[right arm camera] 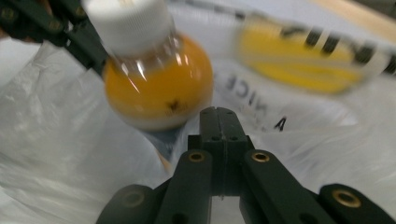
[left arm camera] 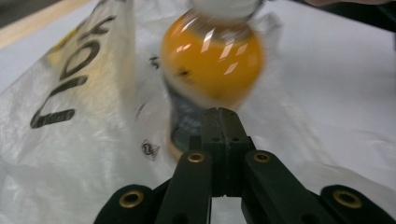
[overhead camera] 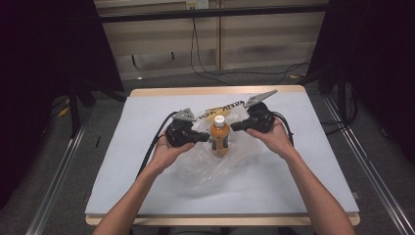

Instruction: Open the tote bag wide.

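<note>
A clear plastic bottle of orange drink with a white screw cap (overhead camera: 219, 135) stands upright near the middle of the table, which is covered by a pale blue-grey sheet (overhead camera: 147, 161). The bottle stands on or in a crumpled, see-through plastic bag (overhead camera: 205, 166) that spreads around its base and toward the person's side; which of the two I cannot tell. The bag carries a yellow patch with bold black lettering (overhead camera: 222, 110), lying just behind the bottle.

The person's forearms come in from the near edge, one hand on each tool. The black left gripper (overhead camera: 204, 138) points in at the bottle from its left, its tip just beside the bottle's body. In the left gripper view its two black jaws are pressed flat together with nothing between them, the tip (left arm camera: 222, 114) close under the round orange shoulder of the bottle (left arm camera: 212, 60).

The black right gripper (overhead camera: 235, 126) points in from the other side, its tip near the bottle's neck. In the right gripper view its jaws are likewise closed on each other and empty (right arm camera: 219, 113), just beside the bottle (right arm camera: 156, 88), with the white cap (right arm camera: 128, 23) above and the left gripper's dark arm behind it.
</note>
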### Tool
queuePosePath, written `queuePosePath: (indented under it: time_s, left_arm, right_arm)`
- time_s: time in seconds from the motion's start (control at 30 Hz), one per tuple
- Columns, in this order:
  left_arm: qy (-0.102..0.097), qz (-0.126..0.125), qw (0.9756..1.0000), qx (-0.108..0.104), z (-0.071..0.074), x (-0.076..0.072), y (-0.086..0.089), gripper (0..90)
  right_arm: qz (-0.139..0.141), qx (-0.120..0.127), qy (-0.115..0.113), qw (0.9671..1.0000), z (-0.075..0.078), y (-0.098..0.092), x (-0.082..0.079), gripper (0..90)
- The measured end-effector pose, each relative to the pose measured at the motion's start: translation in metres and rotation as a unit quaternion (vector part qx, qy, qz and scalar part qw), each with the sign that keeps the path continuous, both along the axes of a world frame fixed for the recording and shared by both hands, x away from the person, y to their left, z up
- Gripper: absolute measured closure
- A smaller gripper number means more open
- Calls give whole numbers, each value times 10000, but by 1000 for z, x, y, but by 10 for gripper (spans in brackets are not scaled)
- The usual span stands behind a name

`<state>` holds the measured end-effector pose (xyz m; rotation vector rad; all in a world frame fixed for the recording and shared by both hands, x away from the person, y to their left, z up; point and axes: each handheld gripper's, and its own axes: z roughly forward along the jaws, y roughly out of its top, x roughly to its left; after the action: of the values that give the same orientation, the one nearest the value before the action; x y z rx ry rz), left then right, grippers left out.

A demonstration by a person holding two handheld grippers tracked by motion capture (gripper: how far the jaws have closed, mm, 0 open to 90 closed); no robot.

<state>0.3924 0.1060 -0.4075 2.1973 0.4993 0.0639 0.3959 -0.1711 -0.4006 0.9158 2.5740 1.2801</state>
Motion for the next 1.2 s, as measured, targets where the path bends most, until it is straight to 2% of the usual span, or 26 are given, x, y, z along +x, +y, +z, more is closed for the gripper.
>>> queuePosePath:
  time_s: [0.03, 0.1, 0.13, 0.17, 0.23, 0.3, 0.33, 0.4, 0.47, 0.5, 0.53, 0.57, 0.6, 0.73, 0.8, 0.83, 0.87, 0.93, 1.03, 1.1, 1.13, 1.2]
  left_arm:
    - [50, -12, 10000, 73, -10, 5, -1, 900]
    - [156, 33, 9999, 11, -18, 9, -2, 900]
    - [156, 33, 9999, 11, -18, 9, -2, 900]
    - [227, 35, 9997, 107, -23, 11, -2, 900]
    - [229, 53, 9996, 159, -26, 12, -2, 900]
    - [300, 40, 9988, 384, -36, 14, -2, 900]
    - [295, 21, 9978, 601, -40, 16, -1, 900]
    - [364, 96, 9968, 711, -49, 19, 2, 900]
    - [358, 178, 9963, 764, -53, 21, 5, 900]
    - [446, 269, 9950, 848, -60, 25, 11, 900]
    - [430, 316, 9945, 901, -63, 26, 13, 900]
    - [472, 341, 9941, 916, -66, 27, 16, 900]
    - [472, 360, 9950, 808, -68, 26, 20, 900]
    - [364, 513, 9941, 884, -67, 25, 33, 900]
    - [401, 508, 9936, 928, -66, 25, 37, 900]
    - [461, 628, 9935, 826, -67, 24, 40, 900]
    - [411, 609, 9934, 883, -67, 24, 43, 900]
    - [402, 727, 9931, 831, -68, 23, 52, 900]
    - [409, 754, 9928, 833, -68, 22, 57, 900]
    - [465, 800, 9928, 764, -68, 22, 64, 900]
    - [471, 844, 9931, 658, -70, 22, 66, 900]
    - [501, 806, 9933, 656, -70, 23, 67, 900]
  right_arm:
    - [11, -160, 112, 9998, -14, 2, 2, 900]
    - [14, -179, 256, 9995, -26, 2, 5, 900]
    - [14, -179, 256, 9995, -26, 2, 5, 900]
    - [26, -160, 392, 9991, -39, 2, 7, 900]
    - [42, -213, 451, 9987, -44, 2, 8, 900]
    - [48, -371, 595, 9975, -59, 3, 7, 900]
    - [46, -465, 618, 9970, -63, 3, 7, 900]
    - [20, -628, 680, 9957, -72, 1, 6, 900]
    - [36, -698, 711, 9950, -75, -1, 6, 900]
    - [7, -654, 703, 9954, -77, -7, 4, 900]
    - [-13, -655, 684, 9955, -77, -10, 3, 900]
    - [-47, -653, 706, 9954, -76, -12, 2, 900]
    - [-55, -689, 695, 9952, -76, -15, 0, 900]
    - [-117, -676, 647, 9955, -76, -30, -6, 900]
    - [-151, -703, 646, 9953, -76, -38, -8, 900]
    - [-151, -703, 646, 9953, -76, -38, -8, 900]
    - [-177, -724, 621, 9953, -75, -41, -10, 900]
    - [-238, -763, 590, 9951, -75, -49, -16, 900]
    - [-280, -814, 563, 9947, -75, -54, -21, 900]
    - [-391, -821, 605, 9940, -74, -65, -27, 900]
    - [-406, -823, 593, 9940, -74, -69, -28, 900]
    - [-490, -822, 589, 9937, -74, -74, -31, 900]
